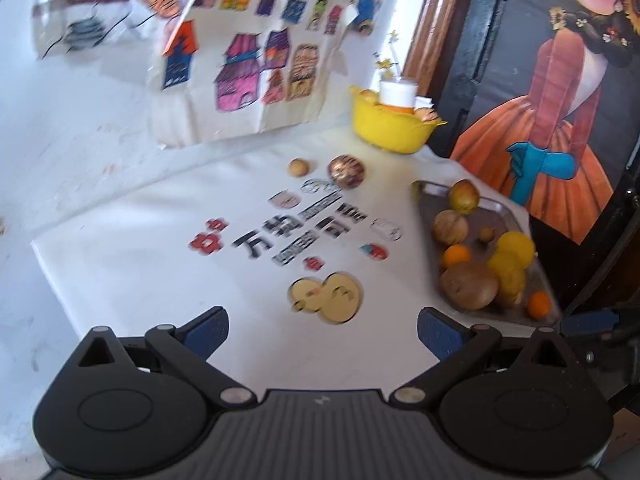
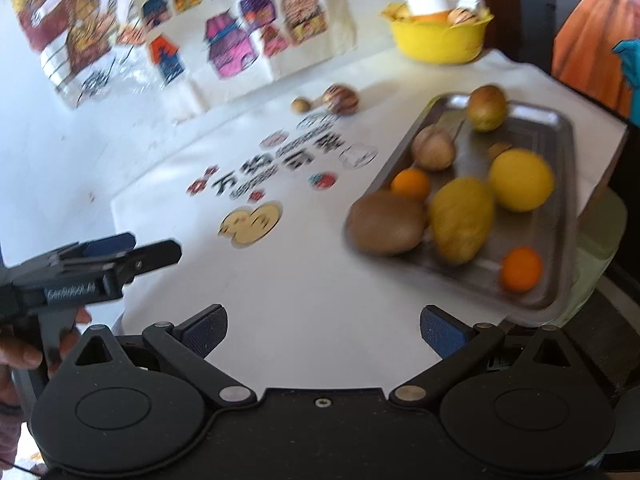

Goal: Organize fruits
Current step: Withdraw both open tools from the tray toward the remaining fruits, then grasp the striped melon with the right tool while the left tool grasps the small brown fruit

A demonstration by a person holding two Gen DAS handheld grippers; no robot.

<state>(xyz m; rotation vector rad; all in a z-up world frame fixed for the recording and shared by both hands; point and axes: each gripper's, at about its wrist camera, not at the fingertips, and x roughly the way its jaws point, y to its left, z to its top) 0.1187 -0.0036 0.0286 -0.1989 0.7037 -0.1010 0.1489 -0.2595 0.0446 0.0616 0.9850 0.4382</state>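
A metal tray [image 2: 560, 128] on the right of the table holds several fruits: a brown kiwi [image 2: 386, 222], an oblong yellow fruit [image 2: 460, 220], a round yellow one [image 2: 522, 180] and two small oranges [image 2: 411, 184]. Two loose fruits lie further back on the cloth, a small tan one [image 1: 299, 168] and a striped brown one [image 1: 347, 171]. In the left wrist view the tray [image 1: 492, 204] lies right of my left gripper [image 1: 322, 332], which is open and empty above the cloth. My right gripper [image 2: 323, 330] is wide open and empty, short of the tray's near corner.
A yellow bowl [image 1: 390, 130] with fruit and a white cup stands at the back by the wall. The white cloth carries printed characters and a yellow duck picture [image 1: 326, 296]. Paper drawings of houses [image 1: 240, 76] lean at the back. A painted panel [image 1: 552, 128] stands at the right.
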